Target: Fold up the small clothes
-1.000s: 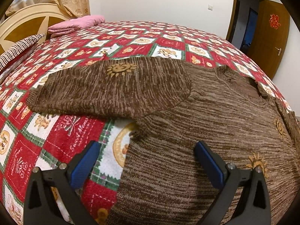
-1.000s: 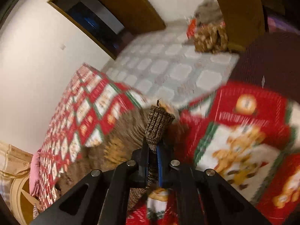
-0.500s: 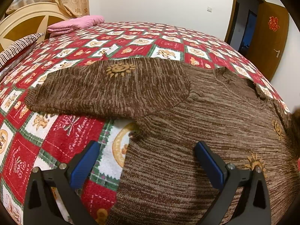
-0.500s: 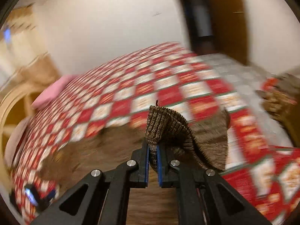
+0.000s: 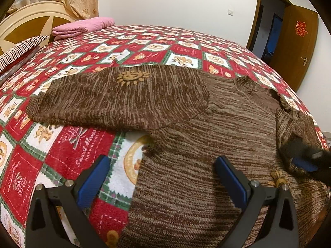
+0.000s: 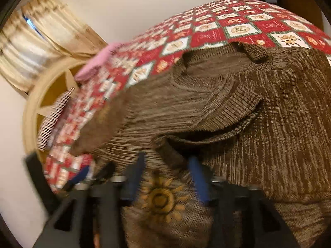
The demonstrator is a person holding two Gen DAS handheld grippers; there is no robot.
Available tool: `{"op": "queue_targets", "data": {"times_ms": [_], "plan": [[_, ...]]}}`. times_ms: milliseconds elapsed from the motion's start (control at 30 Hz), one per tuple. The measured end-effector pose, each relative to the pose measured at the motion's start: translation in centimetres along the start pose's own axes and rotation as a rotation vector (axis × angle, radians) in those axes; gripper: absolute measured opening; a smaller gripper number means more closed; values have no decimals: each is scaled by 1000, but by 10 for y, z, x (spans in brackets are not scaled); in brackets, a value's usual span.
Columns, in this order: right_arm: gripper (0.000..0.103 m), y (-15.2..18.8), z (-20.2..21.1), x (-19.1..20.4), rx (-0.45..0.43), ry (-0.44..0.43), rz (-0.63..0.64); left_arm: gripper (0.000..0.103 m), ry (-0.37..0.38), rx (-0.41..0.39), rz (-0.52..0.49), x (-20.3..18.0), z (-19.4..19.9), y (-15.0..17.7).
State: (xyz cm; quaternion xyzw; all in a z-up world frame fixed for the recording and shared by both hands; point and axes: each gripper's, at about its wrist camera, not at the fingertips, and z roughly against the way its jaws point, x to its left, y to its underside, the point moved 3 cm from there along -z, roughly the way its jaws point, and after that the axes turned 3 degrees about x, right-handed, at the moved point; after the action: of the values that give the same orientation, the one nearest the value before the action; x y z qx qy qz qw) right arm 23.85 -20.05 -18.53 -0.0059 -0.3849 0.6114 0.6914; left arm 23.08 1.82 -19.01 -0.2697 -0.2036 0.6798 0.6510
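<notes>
A brown knit sweater (image 5: 206, 124) with sun motifs lies flat on the red patchwork quilt (image 5: 62, 148). One sleeve (image 5: 124, 99) lies spread to the left, its inner end lapping the chest. My left gripper (image 5: 162, 163) hovers open over the sweater's near edge, nothing between its fingers. The right gripper (image 5: 304, 161) shows blurred at the right edge. In the right wrist view the other sleeve (image 6: 206, 107) lies folded across the body, cuff (image 6: 244, 103) loose. The right gripper (image 6: 166, 165) is just behind it, jaws opening, pads not pressing cloth.
A folded pink cloth (image 5: 82, 25) and a striped pillow (image 5: 20, 47) lie by the cream headboard (image 5: 26, 24) at the far left. A wooden door (image 5: 298, 47) stands open at the right. The quilt's near left corner lies bare of clothes.
The right gripper swung the sleeve cuff from beyond the bed's edge across onto the sweater's body, rolled as it went, and let the cuff go. The left gripper stayed still.
</notes>
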Motion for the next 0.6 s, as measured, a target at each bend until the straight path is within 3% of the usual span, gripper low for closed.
{"op": "queue_targets", "data": {"times_ms": [100, 167, 300, 367, 433, 533, 600], "plan": [[67, -4, 35, -1, -70, -86, -7, 103, -1, 1, -2, 2, 0, 1], [67, -9, 65, -11, -146, -92, -28, 103, 0, 3, -2, 3, 1, 2], [67, -10, 122, -56, -266, 99, -96, 103, 1, 23, -20, 2, 1, 1], [67, -4, 140, -74, -299, 220, -94, 103, 69, 37, -44, -3, 5, -3], [67, 4, 160, -97, -330, 306, -113, 99, 208, 59, -49, -13, 15, -11], [67, 10, 173, -126, -351, 352, -155, 101, 399, -19, -66, -45, 41, -26], [67, 15, 176, -142, -347, 338, -199, 103, 435, -47, -215, -86, 49, -31]]}}
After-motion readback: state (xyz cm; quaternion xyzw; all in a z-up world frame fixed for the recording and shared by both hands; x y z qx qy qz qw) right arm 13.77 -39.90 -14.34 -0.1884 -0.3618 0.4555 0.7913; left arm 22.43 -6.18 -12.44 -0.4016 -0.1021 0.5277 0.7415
